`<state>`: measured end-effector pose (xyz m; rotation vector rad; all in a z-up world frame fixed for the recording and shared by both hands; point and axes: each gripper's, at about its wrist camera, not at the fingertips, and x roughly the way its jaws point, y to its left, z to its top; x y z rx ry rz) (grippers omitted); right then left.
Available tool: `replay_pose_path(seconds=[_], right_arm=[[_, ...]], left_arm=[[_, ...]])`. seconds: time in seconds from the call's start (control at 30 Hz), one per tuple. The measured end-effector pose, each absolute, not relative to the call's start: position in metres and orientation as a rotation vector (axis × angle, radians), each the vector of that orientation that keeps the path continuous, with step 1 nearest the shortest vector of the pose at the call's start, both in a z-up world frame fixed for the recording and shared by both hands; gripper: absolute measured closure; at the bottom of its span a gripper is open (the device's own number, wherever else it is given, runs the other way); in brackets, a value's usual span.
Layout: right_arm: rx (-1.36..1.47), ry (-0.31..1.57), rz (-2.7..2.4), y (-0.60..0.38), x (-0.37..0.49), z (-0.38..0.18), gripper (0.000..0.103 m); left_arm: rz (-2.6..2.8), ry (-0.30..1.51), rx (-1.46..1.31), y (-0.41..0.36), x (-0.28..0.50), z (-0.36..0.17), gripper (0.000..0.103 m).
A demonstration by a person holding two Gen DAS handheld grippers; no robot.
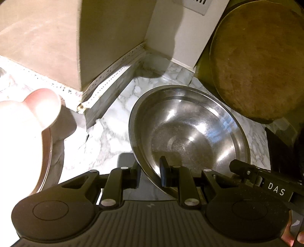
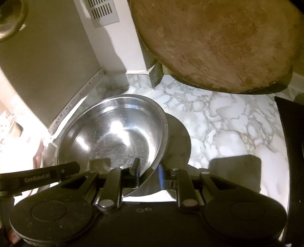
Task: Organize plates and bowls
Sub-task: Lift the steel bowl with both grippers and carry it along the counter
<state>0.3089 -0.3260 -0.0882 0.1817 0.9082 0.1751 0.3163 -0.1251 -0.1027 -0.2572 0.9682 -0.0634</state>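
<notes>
The worktop is white marble with grey veins, brightly lit toward its near edge. At its back edge stands a beige wall, with a perforated white strip running along the joint. In the back corner a white post rises, carrying a slotted vent. A round brown board leans at the back right. A beige box stands at the left edge.

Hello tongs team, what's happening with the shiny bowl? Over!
Left tongs and right tongs both clamped on steel bowl rim. Bowl held above marble counter. Round wooden board behind it, not touching.
</notes>
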Motion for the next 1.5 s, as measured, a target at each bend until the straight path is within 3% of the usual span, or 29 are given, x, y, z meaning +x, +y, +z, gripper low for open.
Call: replay_pose_path(seconds=[0.73, 1.5], right_arm=[[0.198, 0.919, 0.202, -0.319, 0.233, -0.078, 0.083], [0.212, 0.967, 0.186, -0.319, 0.205, -0.105, 0.083]], left_arm=[[-0.078, 0.971, -0.266, -0.105, 0.238, -0.093, 0.084], [-0.097, 1.013, -0.263, -0.106, 0.202, -0.125, 0.083]])
